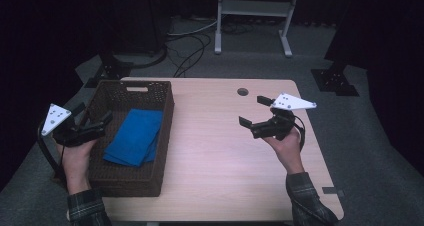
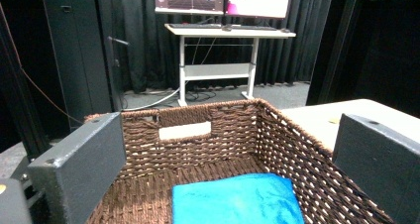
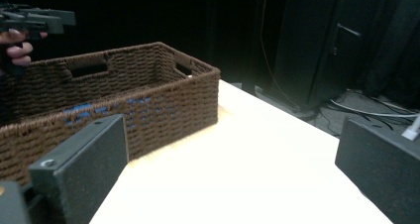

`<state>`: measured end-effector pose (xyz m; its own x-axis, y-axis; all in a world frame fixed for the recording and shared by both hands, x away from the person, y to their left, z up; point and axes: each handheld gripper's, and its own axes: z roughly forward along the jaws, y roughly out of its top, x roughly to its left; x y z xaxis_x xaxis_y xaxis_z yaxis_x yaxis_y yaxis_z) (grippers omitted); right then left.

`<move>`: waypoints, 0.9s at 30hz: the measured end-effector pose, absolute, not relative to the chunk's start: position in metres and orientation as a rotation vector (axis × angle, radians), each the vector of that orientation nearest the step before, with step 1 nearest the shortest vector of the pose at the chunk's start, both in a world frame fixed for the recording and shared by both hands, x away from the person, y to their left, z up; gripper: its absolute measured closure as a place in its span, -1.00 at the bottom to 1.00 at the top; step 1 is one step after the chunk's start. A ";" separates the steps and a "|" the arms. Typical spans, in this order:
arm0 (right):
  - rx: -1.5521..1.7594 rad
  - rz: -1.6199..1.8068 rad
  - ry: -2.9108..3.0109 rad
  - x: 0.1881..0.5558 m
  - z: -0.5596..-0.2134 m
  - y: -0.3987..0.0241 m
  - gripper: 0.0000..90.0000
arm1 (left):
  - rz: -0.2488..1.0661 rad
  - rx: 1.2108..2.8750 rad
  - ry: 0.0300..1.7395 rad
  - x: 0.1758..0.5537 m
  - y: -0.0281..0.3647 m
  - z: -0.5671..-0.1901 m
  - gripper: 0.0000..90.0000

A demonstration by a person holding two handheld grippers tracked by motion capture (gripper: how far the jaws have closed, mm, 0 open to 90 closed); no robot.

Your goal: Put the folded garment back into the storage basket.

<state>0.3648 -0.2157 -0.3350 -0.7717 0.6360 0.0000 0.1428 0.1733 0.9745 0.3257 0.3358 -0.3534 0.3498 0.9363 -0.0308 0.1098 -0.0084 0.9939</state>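
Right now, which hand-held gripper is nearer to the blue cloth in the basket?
Left. The left hand-held gripper hovers at the basket's left rim, beside the blue cloth. The right hand-held gripper is across the bare table, well to the basket's right.

There is one woven brown basket (image 1: 131, 172) on one wooden tabletop (image 1: 225, 151), and one folded blue cloth (image 1: 134, 136) lies inside that basket. Two tongs are held above it, the left tongs (image 1: 93, 117) and the right tongs (image 1: 254, 111), each with two black jaws and one grey three-cornered plate on top. Two hands and two plaid sleeves come in from the near edge.
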 end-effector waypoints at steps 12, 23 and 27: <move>0.795 1.583 2.016 0.343 -0.356 -0.253 -1.00 | 0.868 1.434 1.010 0.327 0.334 -0.353 -1.00; 0.856 1.497 2.045 0.327 -0.381 -0.281 -1.00 | 0.873 1.433 1.011 0.326 0.333 -0.353 -1.00; 0.880 1.465 2.067 0.322 -0.393 -0.289 -1.00 | 0.872 1.439 1.010 0.327 0.333 -0.353 -1.00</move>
<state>0.3216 -0.2889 -0.3926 -0.6923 0.7216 -0.0024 0.2371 0.2305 0.9437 0.3265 0.3329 -0.3534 0.3608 0.9323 -0.0255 0.1109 -0.0157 0.9937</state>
